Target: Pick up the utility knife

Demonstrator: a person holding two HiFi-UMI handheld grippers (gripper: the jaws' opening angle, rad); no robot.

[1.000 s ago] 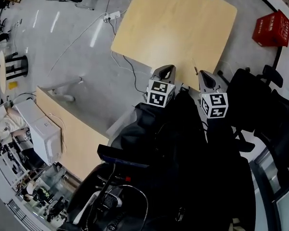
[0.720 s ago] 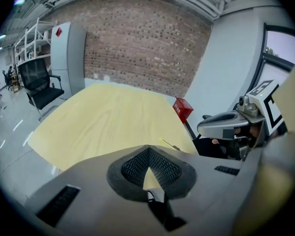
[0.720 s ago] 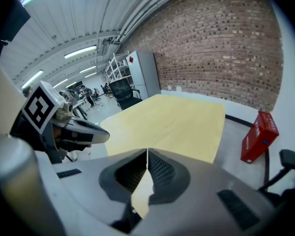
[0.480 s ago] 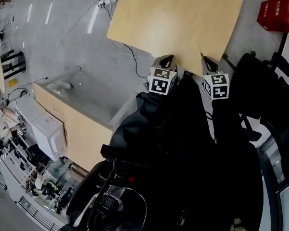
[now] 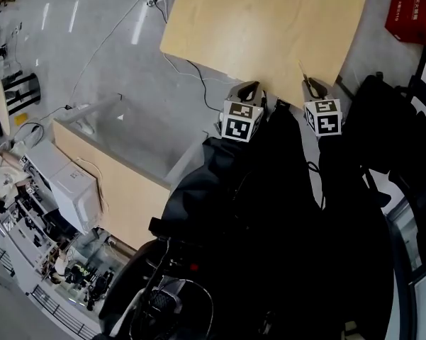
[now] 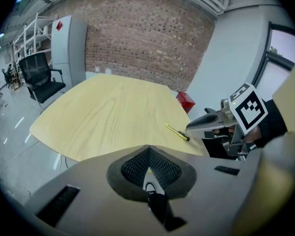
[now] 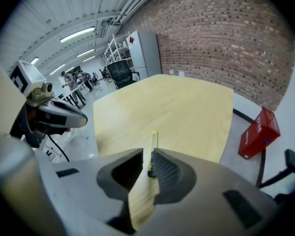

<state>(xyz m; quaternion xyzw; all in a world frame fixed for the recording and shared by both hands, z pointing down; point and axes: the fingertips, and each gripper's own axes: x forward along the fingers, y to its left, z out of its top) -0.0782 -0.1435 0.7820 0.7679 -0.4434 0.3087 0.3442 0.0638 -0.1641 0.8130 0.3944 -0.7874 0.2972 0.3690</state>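
Right gripper [image 7: 147, 150], jaws released, flanks the utility knife [image 7: 153, 140] on the table [image 5: 262, 27]. Left gripper [image 6: 148, 154] is clenched at its 9 o'clock, a red box [image 5: 415, 16] at 2 o'clock.

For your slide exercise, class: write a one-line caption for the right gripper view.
Right gripper, jaws apart, lined up on a yellow utility knife lying on the wooden table.

On table [image 6: 113, 107], utility knife [image 6: 176, 132] (near edge)

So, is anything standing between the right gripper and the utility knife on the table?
Nothing visible does. The utility knife lies on the table with its near end right at the tips of the right gripper. The jaws stand apart, and the knife is in line with their gap.
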